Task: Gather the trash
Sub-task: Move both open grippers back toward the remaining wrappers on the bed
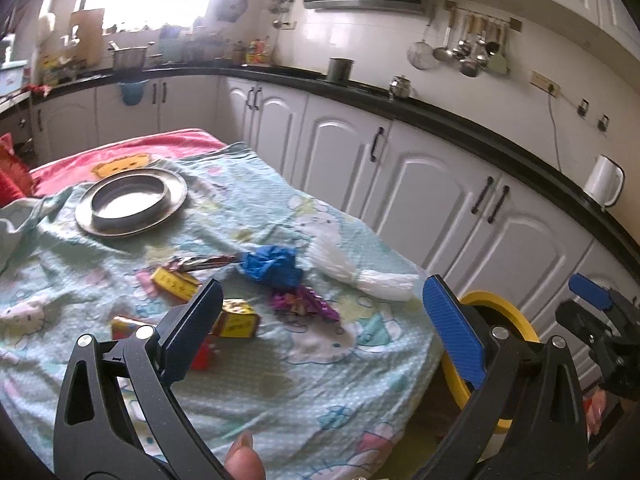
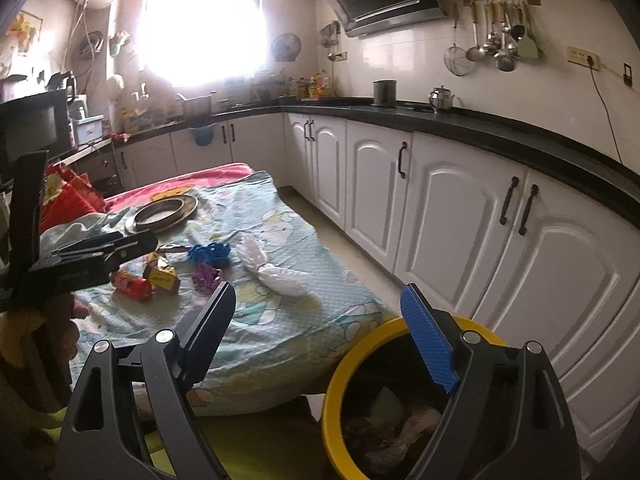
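Observation:
Trash lies on a table under a light-blue cartoon cloth (image 1: 280, 380): a crumpled blue bag (image 1: 272, 266), a white plastic bag (image 1: 360, 272), a purple wrapper (image 1: 304, 304), yellow boxes (image 1: 236, 320) and red wrappers (image 2: 134, 286). My left gripper (image 1: 324, 312) is open and empty above the table's near part. My right gripper (image 2: 320, 316) is open and empty above the yellow-rimmed bin (image 2: 340, 364), which holds some trash. The bin also shows in the left wrist view (image 1: 516, 320).
A round metal plate (image 1: 132, 202) sits at the far end of the table on the cloth, by a red blanket (image 1: 132, 150). White cabinets (image 1: 420, 200) with a black counter run along the right. A white kettle (image 1: 604, 180) stands on the counter.

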`<state>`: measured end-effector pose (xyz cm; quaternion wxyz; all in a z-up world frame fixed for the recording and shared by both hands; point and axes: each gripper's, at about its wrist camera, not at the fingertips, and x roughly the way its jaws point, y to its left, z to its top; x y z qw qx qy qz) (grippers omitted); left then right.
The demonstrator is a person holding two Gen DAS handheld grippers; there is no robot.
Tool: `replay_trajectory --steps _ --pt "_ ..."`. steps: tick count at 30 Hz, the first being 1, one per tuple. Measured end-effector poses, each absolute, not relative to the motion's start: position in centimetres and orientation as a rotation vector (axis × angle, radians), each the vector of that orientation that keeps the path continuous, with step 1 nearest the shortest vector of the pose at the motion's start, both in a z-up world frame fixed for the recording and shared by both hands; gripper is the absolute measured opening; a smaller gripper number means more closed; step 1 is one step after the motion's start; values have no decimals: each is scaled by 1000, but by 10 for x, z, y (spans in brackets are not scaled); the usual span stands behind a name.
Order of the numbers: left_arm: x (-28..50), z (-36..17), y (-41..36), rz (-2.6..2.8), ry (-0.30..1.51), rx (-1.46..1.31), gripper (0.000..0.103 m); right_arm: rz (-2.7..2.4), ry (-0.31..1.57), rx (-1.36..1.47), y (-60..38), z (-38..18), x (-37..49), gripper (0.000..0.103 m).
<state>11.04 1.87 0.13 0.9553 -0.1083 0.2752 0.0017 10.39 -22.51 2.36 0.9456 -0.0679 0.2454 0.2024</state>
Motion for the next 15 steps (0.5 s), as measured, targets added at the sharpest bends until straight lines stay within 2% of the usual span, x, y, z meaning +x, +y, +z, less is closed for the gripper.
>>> replay_trajectory --steps 15 --pt "108 -10 78 120 580 -314 92 533 540 -187 -171 15 115 82"
